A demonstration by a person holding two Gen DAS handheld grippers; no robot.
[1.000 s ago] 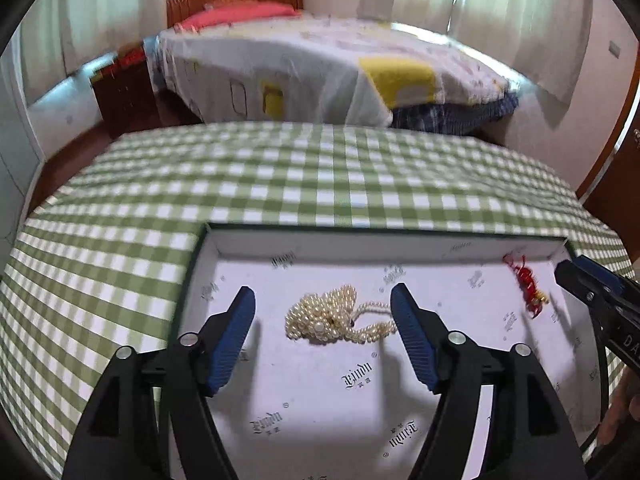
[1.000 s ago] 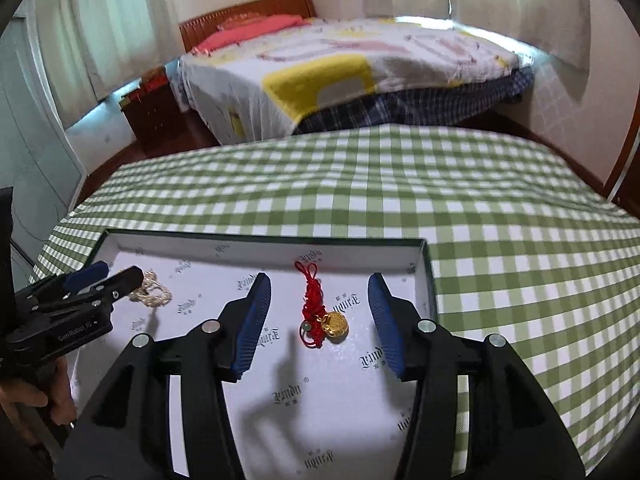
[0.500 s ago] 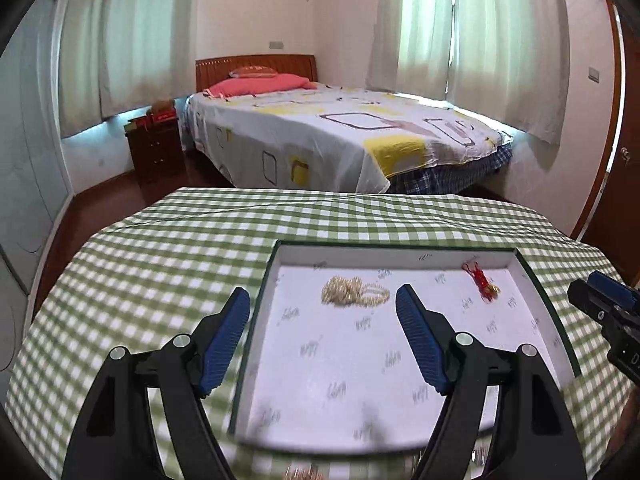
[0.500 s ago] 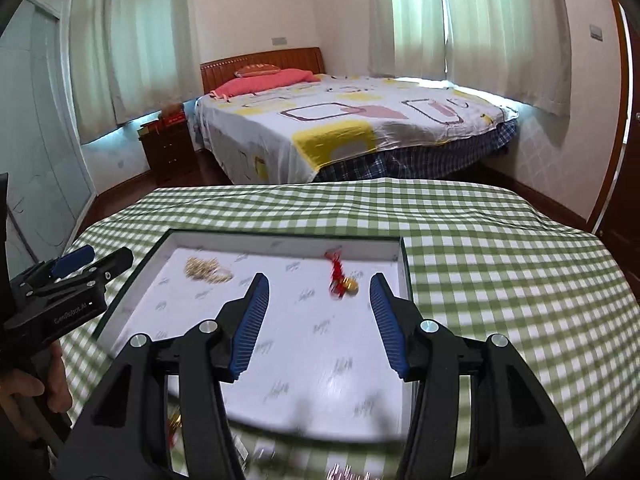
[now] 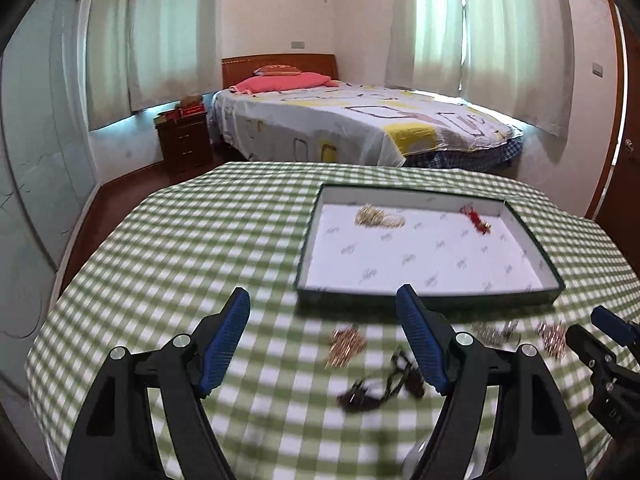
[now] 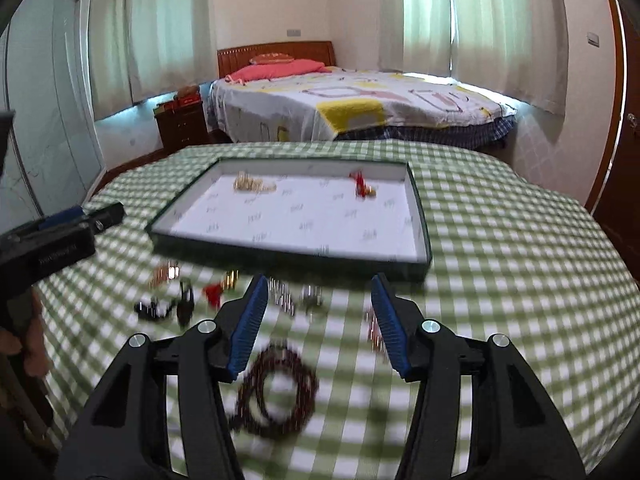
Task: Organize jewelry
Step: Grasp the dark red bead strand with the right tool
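Note:
A dark green tray with white lining lies on the checked tablecloth; it also shows in the right wrist view. Inside lie a pearl necklace and a red-corded gold charm. Loose jewelry lies in front of the tray: a rose-gold piece, a black piece, a dark bead bracelet, a red tassel, silver pieces. My left gripper is open and empty above them. My right gripper is open and empty.
The table carries a green-and-white checked cloth. Beyond it stand a bed, a wooden nightstand and curtained windows. A wooden door is at the right. The view is motion-blurred near the grippers.
Both grippers have pulled back and up from inside the tray, leaving the pearls and red charm there. The loose jewelry in front of the tray has come into view.

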